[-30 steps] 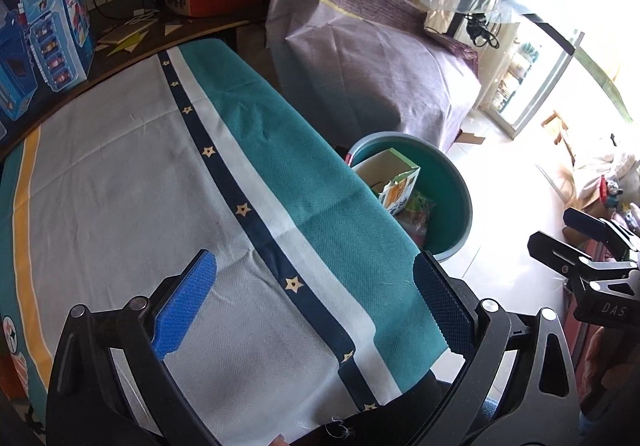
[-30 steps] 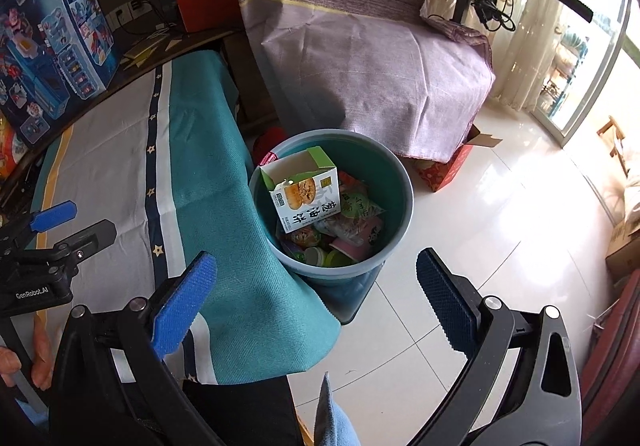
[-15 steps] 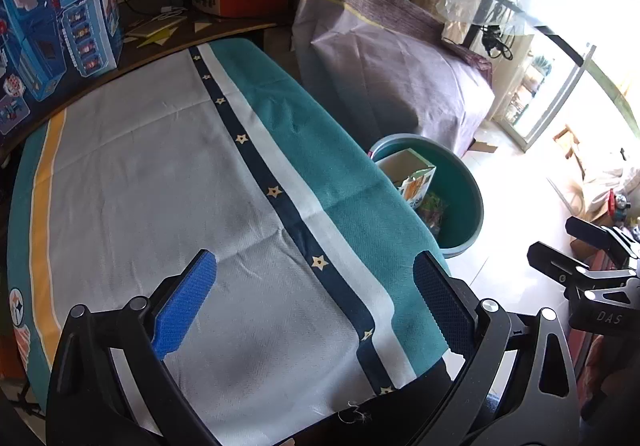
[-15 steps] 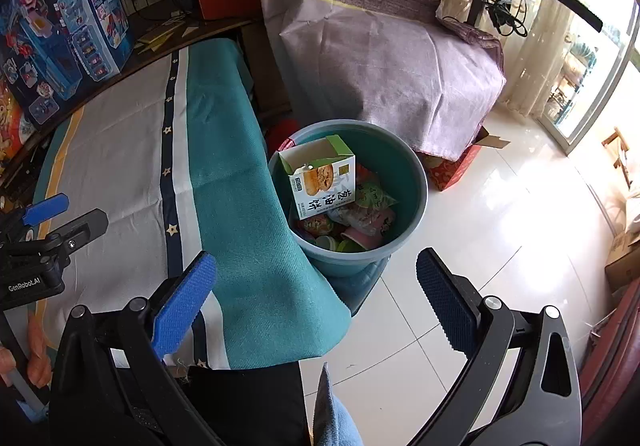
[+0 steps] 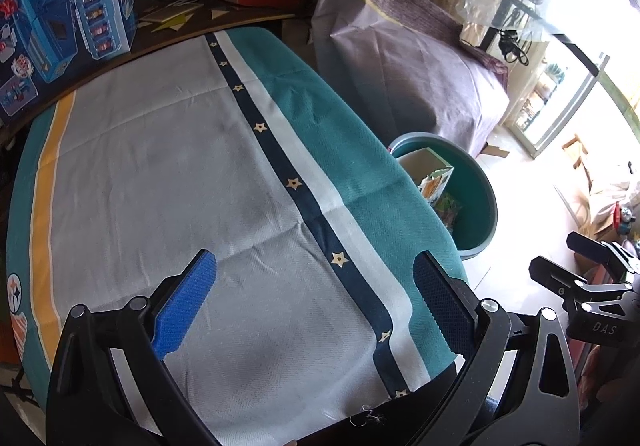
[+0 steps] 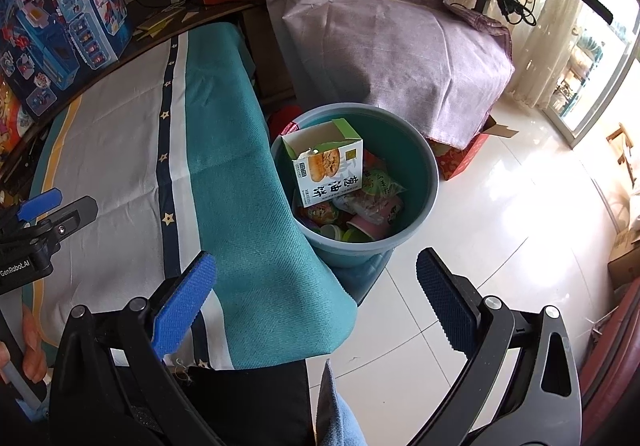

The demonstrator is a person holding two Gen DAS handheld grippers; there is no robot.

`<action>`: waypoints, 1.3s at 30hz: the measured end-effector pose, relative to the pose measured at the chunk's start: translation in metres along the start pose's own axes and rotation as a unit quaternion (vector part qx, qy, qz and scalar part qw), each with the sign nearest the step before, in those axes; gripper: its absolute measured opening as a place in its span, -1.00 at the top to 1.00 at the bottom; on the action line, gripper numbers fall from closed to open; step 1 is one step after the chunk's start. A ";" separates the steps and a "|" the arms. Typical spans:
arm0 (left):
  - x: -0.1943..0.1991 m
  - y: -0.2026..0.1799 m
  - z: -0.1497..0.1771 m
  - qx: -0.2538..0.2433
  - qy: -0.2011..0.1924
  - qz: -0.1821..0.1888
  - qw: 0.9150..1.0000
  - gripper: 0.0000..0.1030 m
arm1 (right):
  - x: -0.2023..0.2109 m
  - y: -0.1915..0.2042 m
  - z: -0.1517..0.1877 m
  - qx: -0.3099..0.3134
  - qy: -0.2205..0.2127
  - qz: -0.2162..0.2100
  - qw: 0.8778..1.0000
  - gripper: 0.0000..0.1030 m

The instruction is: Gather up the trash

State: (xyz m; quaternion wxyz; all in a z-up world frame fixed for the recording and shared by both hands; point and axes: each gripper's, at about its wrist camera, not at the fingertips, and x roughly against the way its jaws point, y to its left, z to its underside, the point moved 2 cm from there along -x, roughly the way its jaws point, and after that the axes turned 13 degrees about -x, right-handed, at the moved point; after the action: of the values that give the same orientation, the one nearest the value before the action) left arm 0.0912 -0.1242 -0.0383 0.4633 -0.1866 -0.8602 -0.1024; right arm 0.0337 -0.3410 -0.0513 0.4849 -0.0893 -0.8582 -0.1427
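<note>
Retreated wide claws (image 5: 314, 304), round plastic bin (image 6: 424, 222).

Black tool (image 6: 312, 294) frames, blue ribbed pads (image 6: 182, 304), silver screws.

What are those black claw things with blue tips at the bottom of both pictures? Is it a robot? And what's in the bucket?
Not a robot. A person holds one gripping tool in each hand, and each tool carries a camera that looks out along its two fingers. So each picture is that tool's own view.

In the left tool's picture, the left gripper is open over a table covered by a striped tablecloth with little stars. Nothing lies on the cloth here.

In the right tool's picture, the right gripper is open too and holds nothing. It looks down at a teal trash bin on the floor beside the table. Inside are a snack box, wrappers and a pink cup. The left tool shows at that picture's left edge.
</note>
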 end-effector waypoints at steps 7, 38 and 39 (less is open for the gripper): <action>-0.004 0.004 0.003 0.006 0.004 -0.002 1.000 -0.92 | -0.006 0.004 0.001 0.002 0.005 0.001 1.000 -0.87; -0.001 0.003 0.005 -0.001 -0.011 -0.018 1.000 -0.92 | -0.012 0.003 0.001 0.004 0.005 0.009 1.000 -0.87; -0.001 0.004 0.005 -0.001 -0.011 -0.018 1.000 -0.92 | -0.011 0.003 0.001 0.004 0.004 0.010 1.000 -0.87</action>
State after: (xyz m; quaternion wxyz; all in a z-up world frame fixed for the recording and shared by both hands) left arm 0.0895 -0.1193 -0.0419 0.4516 -0.1730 -0.8684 -0.1098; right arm 0.0397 -0.3376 -0.0611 0.4901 -0.0955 -0.8558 -0.1350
